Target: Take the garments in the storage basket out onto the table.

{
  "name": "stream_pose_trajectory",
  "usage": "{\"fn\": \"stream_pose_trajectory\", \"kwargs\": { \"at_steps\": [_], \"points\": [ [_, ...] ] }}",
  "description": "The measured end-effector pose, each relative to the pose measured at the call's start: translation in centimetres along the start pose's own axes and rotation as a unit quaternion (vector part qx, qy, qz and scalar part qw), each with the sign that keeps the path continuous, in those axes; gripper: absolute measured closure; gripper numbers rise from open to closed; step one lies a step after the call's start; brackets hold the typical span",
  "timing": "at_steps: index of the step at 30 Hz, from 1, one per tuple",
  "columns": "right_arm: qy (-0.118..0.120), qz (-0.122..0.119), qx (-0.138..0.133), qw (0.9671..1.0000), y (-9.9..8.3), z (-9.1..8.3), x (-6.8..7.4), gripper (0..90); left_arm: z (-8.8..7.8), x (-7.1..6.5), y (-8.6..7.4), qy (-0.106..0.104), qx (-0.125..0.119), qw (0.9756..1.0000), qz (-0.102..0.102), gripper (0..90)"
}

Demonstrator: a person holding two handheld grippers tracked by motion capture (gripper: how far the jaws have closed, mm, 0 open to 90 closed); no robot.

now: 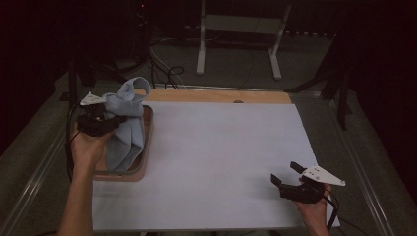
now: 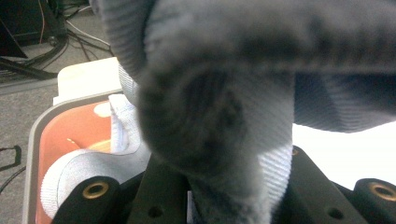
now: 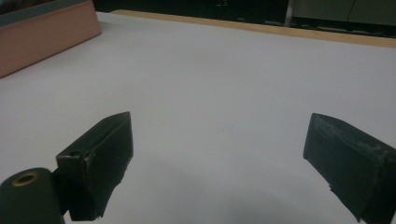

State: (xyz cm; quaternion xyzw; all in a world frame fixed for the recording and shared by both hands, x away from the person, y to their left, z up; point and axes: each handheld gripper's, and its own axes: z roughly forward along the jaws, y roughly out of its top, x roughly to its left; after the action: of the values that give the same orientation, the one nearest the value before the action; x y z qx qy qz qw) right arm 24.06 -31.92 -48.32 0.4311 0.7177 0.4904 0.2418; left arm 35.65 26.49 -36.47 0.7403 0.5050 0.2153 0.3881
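At the table's left edge, the left gripper (image 1: 118, 119) is closed on a pale blue cloth (image 1: 127, 125), bunched and lifted over the orange tray (image 1: 142, 169). The cloth's lower part hangs into the tray. At the near right, the right gripper (image 1: 286, 173) rests low over the white table sheet (image 1: 216, 157), jaws apart, nothing between them. A white stand (image 1: 238, 29) is on the floor beyond the table.

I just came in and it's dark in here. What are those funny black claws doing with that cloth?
A person holds a black two-jaw claw in each hand. The left gripper is pinching a bunched light blue cloth and holding it up over an orange tray with a grey rim at the table's left side; the cloth's lower end hangs into the tray. The right gripper sits open over the white table sheet, holding nothing.
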Motion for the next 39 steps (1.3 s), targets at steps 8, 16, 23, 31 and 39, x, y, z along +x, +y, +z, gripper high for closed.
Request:
{"fn": "stream_pose_trajectory", "kwargs": {
  "at_steps": [8, 16, 23, 31, 39],
  "points": [
    [-0.001, 0.000, 0.000, 1.0000, 0.0, 0.0, 0.0, 8.4, 0.0, -0.2, 0.3, -0.004, -0.002, 1.0000, 0.000, 76.2],
    [-0.001, 0.000, 0.001, 1.0000, 0.0, 0.1, 0.0, 8.4, 0.0, -0.4, 0.9, -0.007, -0.002, 1.0000, 0.004, 76.2],
    [-0.001, 0.001, 0.001, 1.0000, 0.0, 0.1, 0.0, 8.4, 0.1, -0.8, 1.2, -0.009, -0.002, 0.9999, 0.008, 76.2],
    [-0.001, 0.001, 0.000, 1.0000, 0.0, 0.0, 0.0, 8.4, 0.4, -1.3, 1.4, -0.014, -0.001, 0.9998, 0.012, 76.2],
    [0.000, 0.001, 0.000, 1.0000, 0.0, 0.0, 0.0, 8.4, 0.5, -1.8, 1.9, -0.019, -0.003, 0.9997, 0.017, 76.2]
  ]
}}
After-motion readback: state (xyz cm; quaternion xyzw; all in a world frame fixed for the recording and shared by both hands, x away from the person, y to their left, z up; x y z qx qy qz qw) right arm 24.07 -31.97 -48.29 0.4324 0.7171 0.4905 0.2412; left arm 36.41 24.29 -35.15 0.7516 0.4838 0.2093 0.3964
